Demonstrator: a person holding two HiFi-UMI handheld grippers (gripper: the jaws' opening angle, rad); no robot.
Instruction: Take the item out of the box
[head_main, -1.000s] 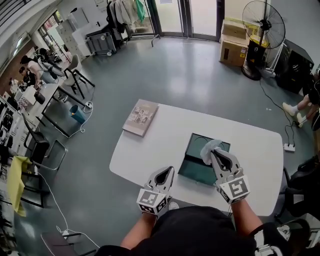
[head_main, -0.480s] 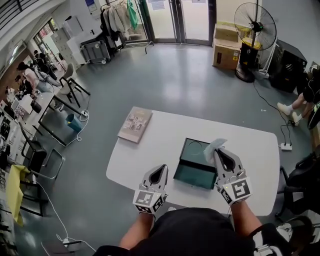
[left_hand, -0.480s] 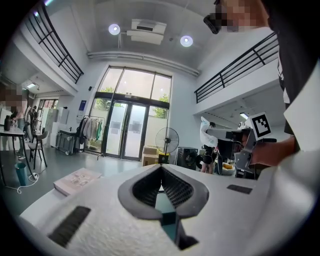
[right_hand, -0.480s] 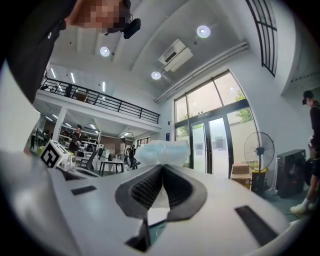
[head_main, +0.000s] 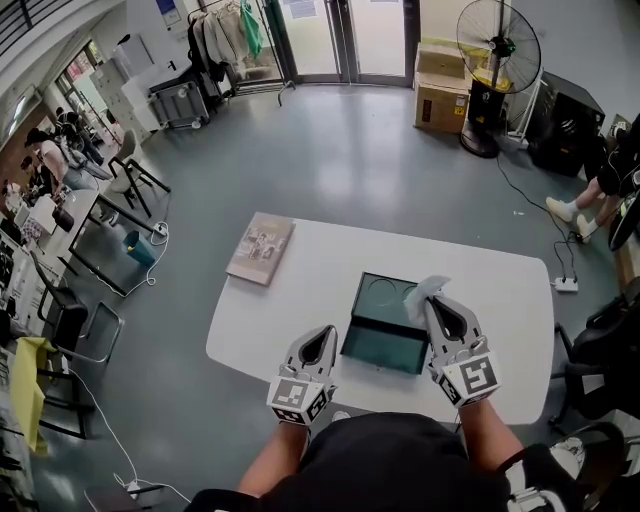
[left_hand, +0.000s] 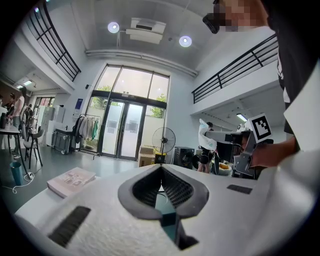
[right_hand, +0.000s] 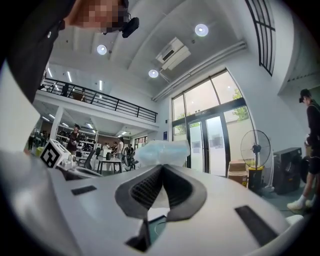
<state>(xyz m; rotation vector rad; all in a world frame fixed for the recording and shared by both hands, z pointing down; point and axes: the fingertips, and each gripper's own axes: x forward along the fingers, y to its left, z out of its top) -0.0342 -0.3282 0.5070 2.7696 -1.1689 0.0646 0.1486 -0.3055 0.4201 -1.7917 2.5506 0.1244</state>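
LIFTED CLEAR: The right claw (head_main: 430, 302), clenched on a soft pale-blue packet (head_main: 424, 291), holds it above the open green box (head_main: 378, 350) on the white bench (head_main: 300, 300). A second ago the packet hung over the box's interior. It now rides a little higher, at the box's two o'clock corner, drawn out toward the rim. The box floor below looks bare apart from a faint ring mark.

The right gripper view shows the packet (right_hand: 162, 150) pinched at the very tips of the meeting jaws. The left gripper view catches it (left_hand: 206, 136) held well above the bench top.

The left claw (head_main: 327, 332) is pinched shut on nothing and hovers just off the box's eight o'clock corner, taking no part in the lift. A book (head_main: 260, 248) lies well apart at ten o'clock.

With the packet out of the box, the removal looks all but done. What likely remains is setting it down on open bench at three o'clock.
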